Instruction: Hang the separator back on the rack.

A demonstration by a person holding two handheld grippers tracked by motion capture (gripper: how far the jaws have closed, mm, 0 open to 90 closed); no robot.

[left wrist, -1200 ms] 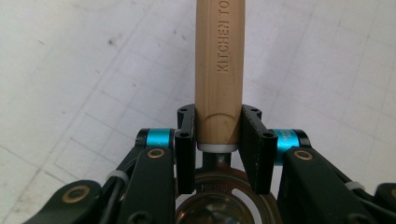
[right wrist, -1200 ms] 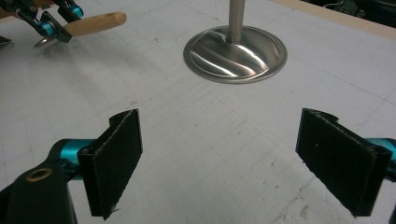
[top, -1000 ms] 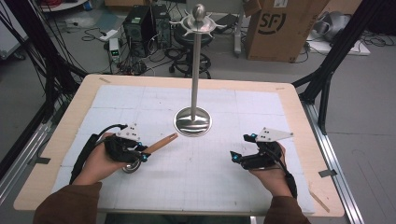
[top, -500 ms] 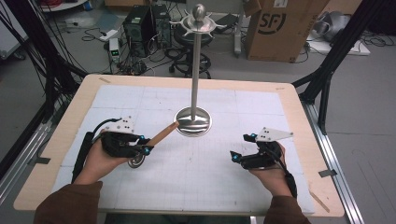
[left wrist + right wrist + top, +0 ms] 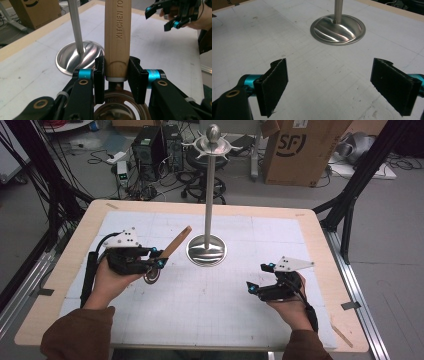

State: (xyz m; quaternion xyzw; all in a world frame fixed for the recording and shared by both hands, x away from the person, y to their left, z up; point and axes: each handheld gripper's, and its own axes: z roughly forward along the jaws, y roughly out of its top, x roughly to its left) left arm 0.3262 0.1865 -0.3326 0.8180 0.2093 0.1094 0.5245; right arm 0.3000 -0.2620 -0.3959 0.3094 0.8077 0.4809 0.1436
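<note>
Your left gripper is clamped on the wooden-handled utensil, left of the stand; lift it straight, with open mat beyond. Left gripper view: both pads squeeze the handle. Right gripper view: your right gripper gapes wide, near the stand's base.

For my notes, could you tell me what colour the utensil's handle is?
Light wood handle, clearest in the left gripper view.
</note>
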